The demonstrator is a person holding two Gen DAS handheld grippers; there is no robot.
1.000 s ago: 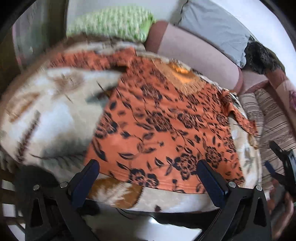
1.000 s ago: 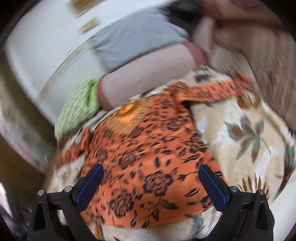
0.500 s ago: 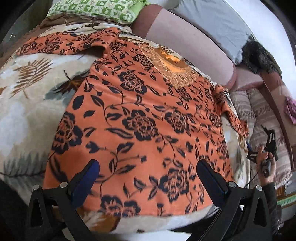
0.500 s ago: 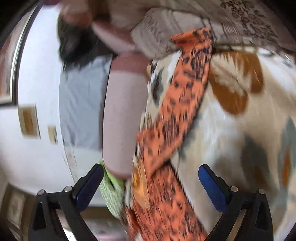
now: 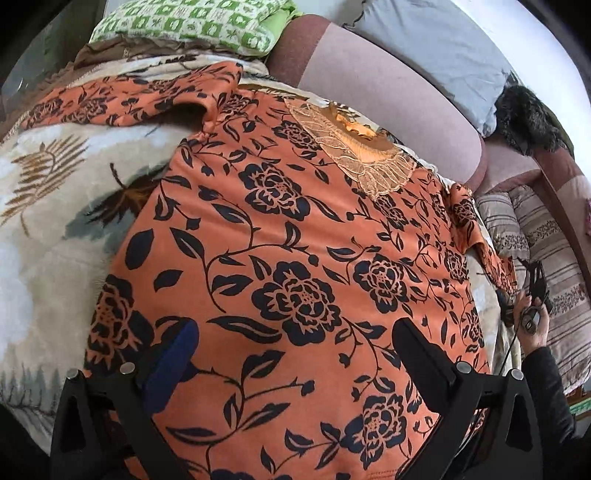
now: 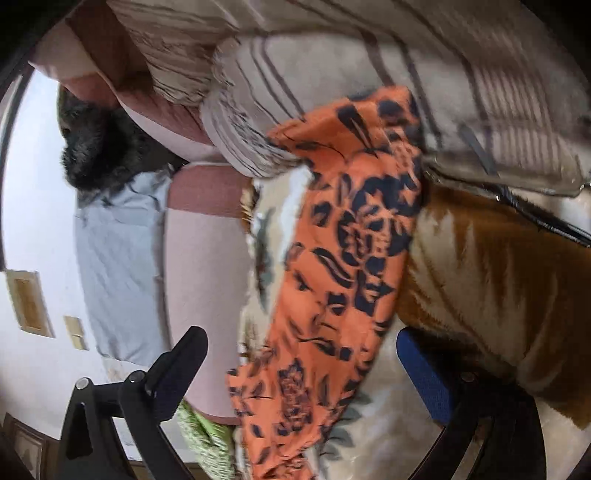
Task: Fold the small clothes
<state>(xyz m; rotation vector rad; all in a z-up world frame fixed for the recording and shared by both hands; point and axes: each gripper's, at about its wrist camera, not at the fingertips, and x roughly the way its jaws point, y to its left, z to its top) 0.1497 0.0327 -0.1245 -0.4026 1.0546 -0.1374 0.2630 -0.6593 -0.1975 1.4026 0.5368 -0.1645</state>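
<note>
An orange top with black flowers [image 5: 295, 258] lies spread flat on a beige leaf-print blanket [image 5: 48, 206], its lace neckline [image 5: 354, 147] at the far side. My left gripper [image 5: 295, 354] is open and empty, low over the top's near hem. My right gripper [image 6: 299, 365] is open and empty, with the top's right sleeve [image 6: 343, 258] lying between its fingers; it also shows at the right edge of the left wrist view [image 5: 532, 291], beside the sleeve end [image 5: 491, 258].
A pink bolster [image 5: 388, 92], a grey pillow [image 5: 436, 51] and a green checked pillow [image 5: 192, 22] line the far side. Striped cushions [image 5: 535, 236] lie to the right, a dark furry item [image 5: 528, 118] behind them.
My left gripper has moved closer and lower over the top's hem. My right gripper has moved in along the right sleeve, which now lies between its fingers.
</note>
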